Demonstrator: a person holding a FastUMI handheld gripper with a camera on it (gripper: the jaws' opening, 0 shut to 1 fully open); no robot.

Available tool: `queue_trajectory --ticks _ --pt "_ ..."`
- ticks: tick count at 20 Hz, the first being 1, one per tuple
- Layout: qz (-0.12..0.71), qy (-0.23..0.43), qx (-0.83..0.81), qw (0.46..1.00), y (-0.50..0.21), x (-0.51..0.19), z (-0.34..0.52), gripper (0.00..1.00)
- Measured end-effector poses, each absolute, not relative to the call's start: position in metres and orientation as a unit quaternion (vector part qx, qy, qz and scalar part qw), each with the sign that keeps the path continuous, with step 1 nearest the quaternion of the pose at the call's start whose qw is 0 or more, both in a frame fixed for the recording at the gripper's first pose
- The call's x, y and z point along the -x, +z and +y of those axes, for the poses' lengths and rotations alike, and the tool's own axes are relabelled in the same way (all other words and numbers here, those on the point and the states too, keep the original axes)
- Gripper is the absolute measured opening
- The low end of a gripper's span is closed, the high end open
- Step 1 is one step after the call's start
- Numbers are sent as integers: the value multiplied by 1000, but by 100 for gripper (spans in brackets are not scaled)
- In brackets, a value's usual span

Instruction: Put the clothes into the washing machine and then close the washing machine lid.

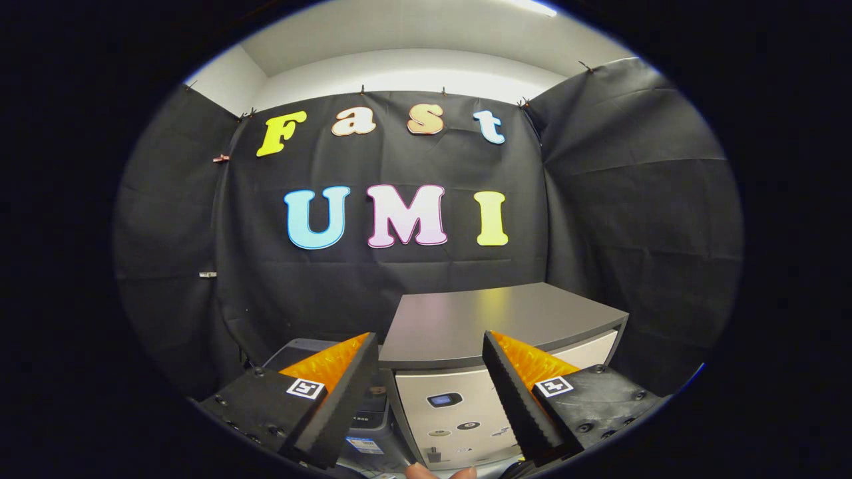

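A small washing machine [466, 412] stands just ahead of me, with a pale front panel carrying a small display and a few round marks. Its flat grey lid [506, 316] lies down over the top. My gripper [429, 336] is held a little above and in front of the machine. It is open, with the fingers spread wide and nothing between them. The left fingertip reaches the lid's near left corner and the right fingertip overlaps the lid's front edge.
A dark grey unit [299, 347] with labels on its front sits close against the machine's left side, partly behind my left finger. A person's fingertips [439, 472] show low down between my fingers. Black cloth walls close in behind and on both sides.
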State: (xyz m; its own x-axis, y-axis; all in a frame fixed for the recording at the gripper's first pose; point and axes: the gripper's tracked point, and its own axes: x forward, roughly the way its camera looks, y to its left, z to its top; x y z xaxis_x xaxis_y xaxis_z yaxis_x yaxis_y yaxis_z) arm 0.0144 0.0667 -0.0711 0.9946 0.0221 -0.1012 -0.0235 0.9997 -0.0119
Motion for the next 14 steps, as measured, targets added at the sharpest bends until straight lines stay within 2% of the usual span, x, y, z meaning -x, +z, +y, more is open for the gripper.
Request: queue_trajectory --ticks 14 --pt "46 9 15 999 -67 -15 68 99"
